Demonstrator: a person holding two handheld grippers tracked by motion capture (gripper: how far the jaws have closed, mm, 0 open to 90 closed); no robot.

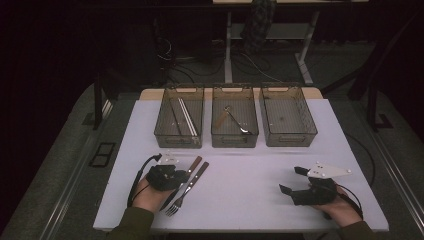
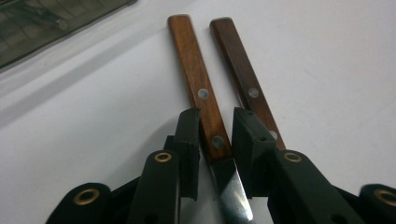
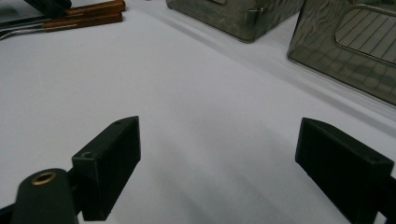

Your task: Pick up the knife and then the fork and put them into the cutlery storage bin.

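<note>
We see a knife (image 2: 205,100) with a brown wood handle, smooth and a bit shiny, with small round metal dots in it. Its blade is shiny metal. The fork (image 1: 187,188) beside it has the same wood handle and shiny metal prongs. The left gripper (image 2: 215,140) is matt black plastic with little brass rings. The table (image 1: 250,175) is smooth, matt white. The far bins (image 1: 235,135) are see-through smoky plastic.
</note>
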